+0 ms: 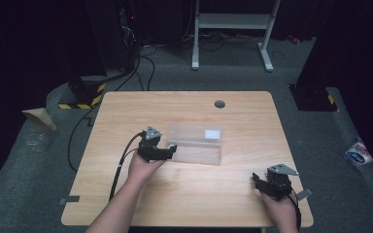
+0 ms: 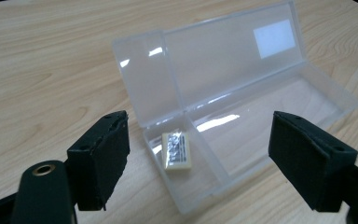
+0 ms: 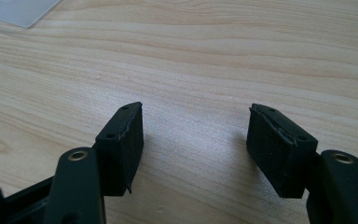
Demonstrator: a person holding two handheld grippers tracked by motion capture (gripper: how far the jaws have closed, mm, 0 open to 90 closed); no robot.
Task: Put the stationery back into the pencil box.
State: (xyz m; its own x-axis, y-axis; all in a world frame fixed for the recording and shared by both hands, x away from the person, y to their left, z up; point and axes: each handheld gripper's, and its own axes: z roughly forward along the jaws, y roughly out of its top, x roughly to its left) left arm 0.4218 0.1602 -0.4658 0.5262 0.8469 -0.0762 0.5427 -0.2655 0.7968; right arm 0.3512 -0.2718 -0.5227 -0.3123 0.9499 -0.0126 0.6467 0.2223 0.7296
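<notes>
We hold the left gripper (image 2: 198,154) spread wide, nothing between its jaws, just before the open box (image 2: 242,84). An eraser (image 2: 177,151) lies in the box's end compartment. Our right gripper (image 3: 196,147) stands spread over bare table (image 3: 191,60).

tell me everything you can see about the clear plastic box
The clear plastic box is a long, shallow, see-through case lying open on the wooden table, its hinged lid folded back flat behind the tray. The lid carries a white rectangular label. A thin wall splits off a small end compartment, where a small pale eraser with dark print lies flat. The long compartment looks empty. The left gripper is just in front of it, fingers spread, not touching.
</notes>
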